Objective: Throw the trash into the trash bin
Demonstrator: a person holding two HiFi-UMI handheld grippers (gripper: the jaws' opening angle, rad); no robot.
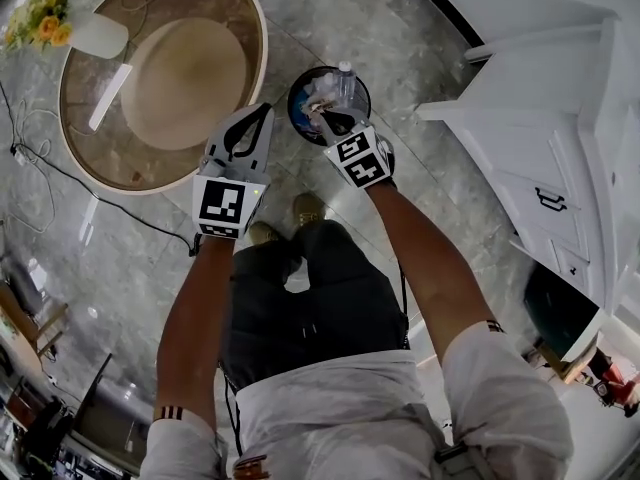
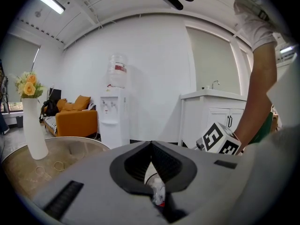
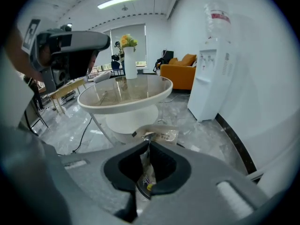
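Observation:
The dark round trash bin [image 1: 293, 99] stands on the marble floor ahead of the person's feet, with a clear bottle [image 1: 346, 75] and other litter inside. My right gripper [image 1: 319, 117] reaches over the bin's near rim, shut on a clear plastic wrapper [image 3: 161, 134] that sticks out past its tips [image 3: 149, 141]. My left gripper [image 1: 266, 109] is just left of the bin, over the table's edge. In the left gripper view its jaws [image 2: 151, 145] are shut on a crumpled white scrap with a red spot [image 2: 157, 190].
A round glass-topped table [image 1: 250, 28] fills the upper left and carries a white vase of yellow flowers [image 1: 92, 32]. White cabinets [image 1: 560, 118] stand at the right. A black cable [image 1: 90, 190] runs across the floor. A water dispenser [image 2: 114, 118] and an orange sofa [image 2: 77, 121] stand by the far wall.

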